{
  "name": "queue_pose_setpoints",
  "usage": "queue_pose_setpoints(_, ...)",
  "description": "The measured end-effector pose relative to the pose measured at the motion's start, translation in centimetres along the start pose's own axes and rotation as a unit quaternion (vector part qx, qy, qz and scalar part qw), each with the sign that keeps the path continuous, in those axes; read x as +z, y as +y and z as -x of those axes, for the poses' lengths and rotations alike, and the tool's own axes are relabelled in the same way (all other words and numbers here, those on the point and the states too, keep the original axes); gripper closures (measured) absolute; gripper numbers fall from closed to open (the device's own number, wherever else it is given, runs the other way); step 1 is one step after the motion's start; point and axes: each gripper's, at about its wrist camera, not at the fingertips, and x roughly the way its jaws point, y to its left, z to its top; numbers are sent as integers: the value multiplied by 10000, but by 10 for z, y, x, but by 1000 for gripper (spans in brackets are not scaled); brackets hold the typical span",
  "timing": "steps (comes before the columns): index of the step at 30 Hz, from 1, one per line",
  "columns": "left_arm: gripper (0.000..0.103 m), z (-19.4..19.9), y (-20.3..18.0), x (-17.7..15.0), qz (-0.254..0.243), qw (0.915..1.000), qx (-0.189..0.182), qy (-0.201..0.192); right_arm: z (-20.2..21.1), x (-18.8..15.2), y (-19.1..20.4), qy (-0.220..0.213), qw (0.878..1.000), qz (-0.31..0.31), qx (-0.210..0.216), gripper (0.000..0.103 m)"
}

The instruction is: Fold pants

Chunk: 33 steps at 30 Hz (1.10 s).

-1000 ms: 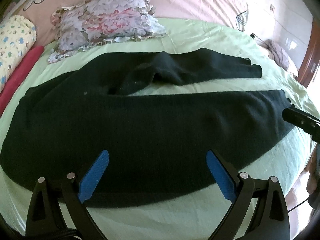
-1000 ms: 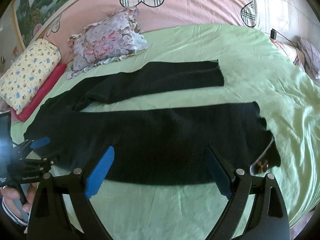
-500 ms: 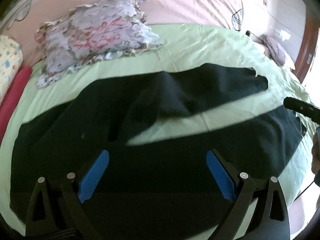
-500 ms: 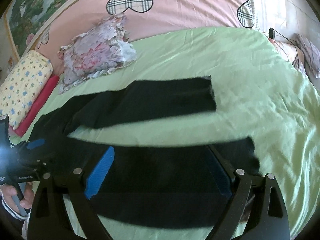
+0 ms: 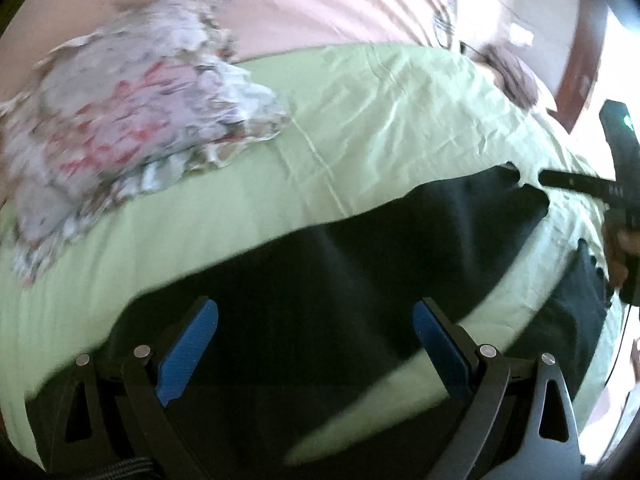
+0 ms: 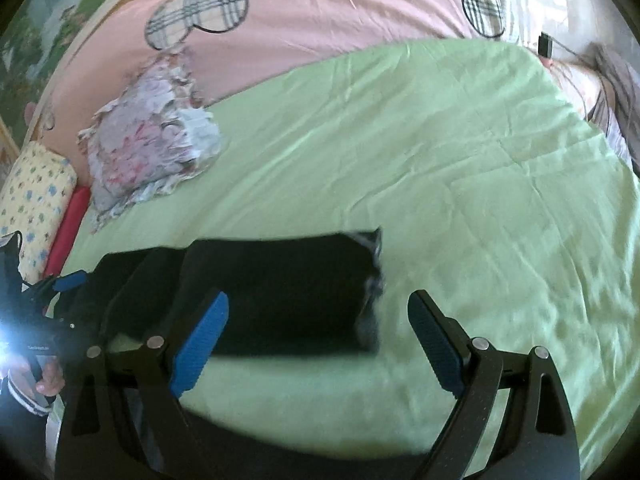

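Black pants lie spread on the green bedsheet, both legs running to the right. My left gripper is open over the upper part of the far leg. My right gripper is open just above the hem end of the far leg. The near leg shows as a dark band under each gripper's base. Each gripper is seen in the other's view: the right one at the right edge of the left wrist view, the left one at the left edge of the right wrist view.
A floral ruffled pillow lies at the back left on the sheet. A yellow patterned pillow and a red cushion lie further left. A pink quilt with plaid hearts covers the head of the bed.
Both grippers have moved forward across the near leg to the far leg. Both stay open. The views are blurred by motion.
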Motion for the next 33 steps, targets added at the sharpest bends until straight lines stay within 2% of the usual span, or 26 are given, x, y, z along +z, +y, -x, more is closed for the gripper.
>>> queue_pose_setpoints(3,5,-23,5,15,-331,9992,-117,168,-16,15,-8,132,9999,9,10,12)
queue_pose_setpoints(7,5,-50,14,32,-517,9968,-445,409,-37,31,-19,343,9994,-37,0,24)
queue_pose_setpoints(8,5,-57,16,36,-557,9963,-491,441,-42,33,-22,410,9991,-66,8,24)
queue_pose_setpoints(12,5,-79,21,48,-664,9939,-599,646,-56,37,-25,551,9985,-53,41,34)
queue_pose_setpoints(14,5,-90,22,51,-714,9925,-587,795,-59,37,-24,577,9983,-38,110,35)
queue_pose_setpoints(17,10,-108,24,53,-639,9895,-704,1087,-62,36,-21,609,9980,40,135,49)
queue_pose_setpoints(19,13,-115,26,51,-505,9868,-902,1246,-64,37,-19,643,9978,65,152,71)
queue_pose_setpoints(20,18,-115,26,50,-473,9861,-979,1257,-64,37,-20,656,9977,54,166,76)
queue_pose_setpoints(21,33,-113,25,49,-464,9844,-1111,1281,-64,37,-20,661,9976,27,194,88)
queue_pose_setpoints(22,42,-110,23,48,-462,9819,-1290,1305,-63,37,-23,654,9974,-31,287,92)
queue_pose_setpoints(23,65,-108,22,48,-468,9805,-1385,1314,-62,38,-23,635,9973,-80,372,92)
queue_pose_setpoints(24,83,-104,17,47,-525,9798,-1421,1301,-59,39,-24,597,9972,-89,430,93)
queue_pose_setpoints(27,91,-88,5,43,-705,9823,-1326,1117,-46,40,-19,450,9977,119,502,94)
queue_pose_setpoints(33,93,-38,-4,27,-488,9849,-1527,659,-11,45,-10,68,9958,539,741,95)
